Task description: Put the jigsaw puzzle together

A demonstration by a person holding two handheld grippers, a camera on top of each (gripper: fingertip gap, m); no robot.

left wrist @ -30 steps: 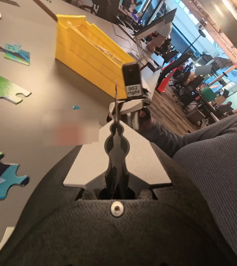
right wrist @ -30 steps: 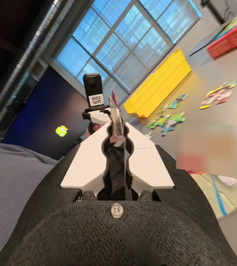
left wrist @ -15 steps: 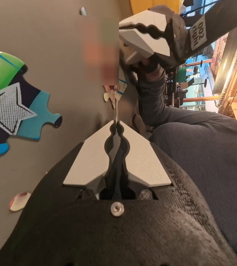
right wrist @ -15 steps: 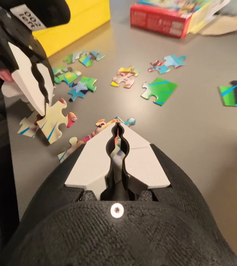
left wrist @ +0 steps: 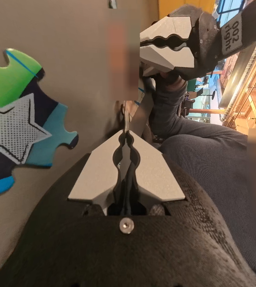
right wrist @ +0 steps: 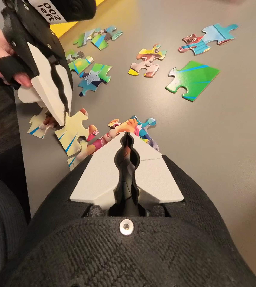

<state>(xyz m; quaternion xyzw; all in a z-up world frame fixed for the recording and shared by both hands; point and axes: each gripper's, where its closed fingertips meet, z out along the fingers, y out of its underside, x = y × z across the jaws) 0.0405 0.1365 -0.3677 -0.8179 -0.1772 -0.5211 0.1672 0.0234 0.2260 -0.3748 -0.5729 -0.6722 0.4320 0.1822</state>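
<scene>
My left gripper [left wrist: 126, 132] is shut on a pale yellow puzzle piece [left wrist: 126, 118], which I see edge-on in the left wrist view. The right wrist view shows this gripper [right wrist: 63, 119] holding the piece [right wrist: 73, 132] tilted, low over the grey table [right wrist: 201, 139]. The piece's lower edge is against a pink pup puzzle piece [right wrist: 116, 132] that lies flat. My right gripper [right wrist: 127, 133] is shut, and its tips are right over the pup piece without gripping it. In the left wrist view the right gripper [left wrist: 142, 45] is close by, with its tips partly hidden.
Loose pieces lie on the table: a star piece [right wrist: 94, 79], also in the left wrist view [left wrist: 15, 116], a green one [right wrist: 192, 80], a yellow-hatted pup [right wrist: 147, 62] and a blue one [right wrist: 208, 38]. A yellow bin [right wrist: 65, 29] stands at the back. Another pale piece [right wrist: 37, 125] lies by the table's near edge. A person's leg [left wrist: 209, 163] is beside it. My right fingertips sit around 10 cm from my left ones.
Both grippers swung down from mid-air to the table. My right jaws let go of the piece they straddled and shut with nothing in them. My left gripper carried the pale yellow piece down to the pup piece.
</scene>
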